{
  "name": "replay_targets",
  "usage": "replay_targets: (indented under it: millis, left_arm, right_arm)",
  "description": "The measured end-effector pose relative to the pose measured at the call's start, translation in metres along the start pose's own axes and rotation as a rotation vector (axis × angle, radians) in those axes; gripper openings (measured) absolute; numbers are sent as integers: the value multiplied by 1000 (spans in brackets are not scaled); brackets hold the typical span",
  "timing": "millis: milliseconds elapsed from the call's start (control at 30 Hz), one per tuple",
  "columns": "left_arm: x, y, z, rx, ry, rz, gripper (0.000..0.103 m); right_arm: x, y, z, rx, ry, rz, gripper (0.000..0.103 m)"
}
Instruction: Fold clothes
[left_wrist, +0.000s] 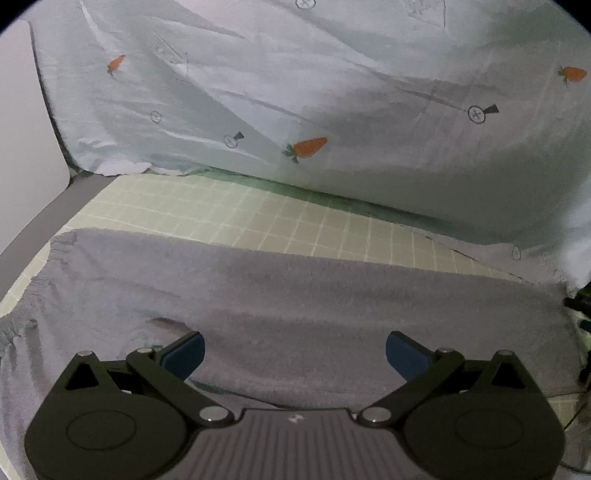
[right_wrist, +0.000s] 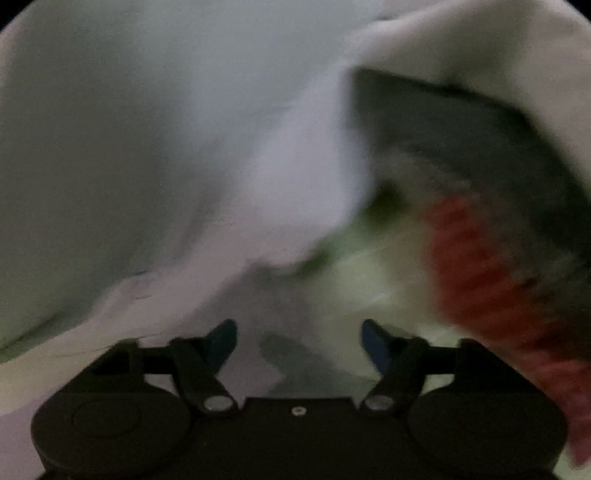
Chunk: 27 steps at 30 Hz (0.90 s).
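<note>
Two grippers, neither holding cloth. Left wrist view: the left gripper (left_wrist: 294, 356) hovers with fingers spread over a grey garment (left_wrist: 295, 295) lying flat on the green checked bed sheet (left_wrist: 258, 218), below the carrot-print quilt (left_wrist: 295, 92); no readable writing. Right wrist view, blurred: the right gripper (right_wrist: 298, 341) has fingers apart, empty. Judging so, a fold comes next, needing a pinch on the garment's edge.

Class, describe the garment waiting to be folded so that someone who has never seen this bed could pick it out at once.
Start at the bed with its green checked sheet. A pale quilt printed with carrots is heaped along the far side. Nearer than that, right ahead of the left gripper, lies the grey garment: spread flat, plain and fuzzy, with no pattern.
</note>
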<state>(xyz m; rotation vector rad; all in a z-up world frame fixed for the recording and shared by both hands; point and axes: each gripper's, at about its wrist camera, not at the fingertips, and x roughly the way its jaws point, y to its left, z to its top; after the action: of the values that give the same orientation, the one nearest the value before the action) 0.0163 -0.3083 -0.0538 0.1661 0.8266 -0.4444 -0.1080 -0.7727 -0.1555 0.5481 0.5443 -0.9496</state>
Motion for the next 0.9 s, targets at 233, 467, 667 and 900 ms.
replay_targets:
  millis: [233, 467, 667, 900]
  left_arm:
    - [16, -17, 7, 8, 5, -70, 103]
    - [-3, -20, -1, 41, -56, -145, 103]
    - [-41, 13, -28, 7, -127, -149, 103]
    - [-73, 78, -65, -107, -129, -107, 103]
  right_arm:
    - [-49, 4, -23, -97, -11, 3, 97]
    - [-167, 4, -101, -41, 67, 72, 102]
    - [-258, -21, -172, 198, 186, 126, 102]
    - [-321, -72, -225, 471, 227, 147, 102]
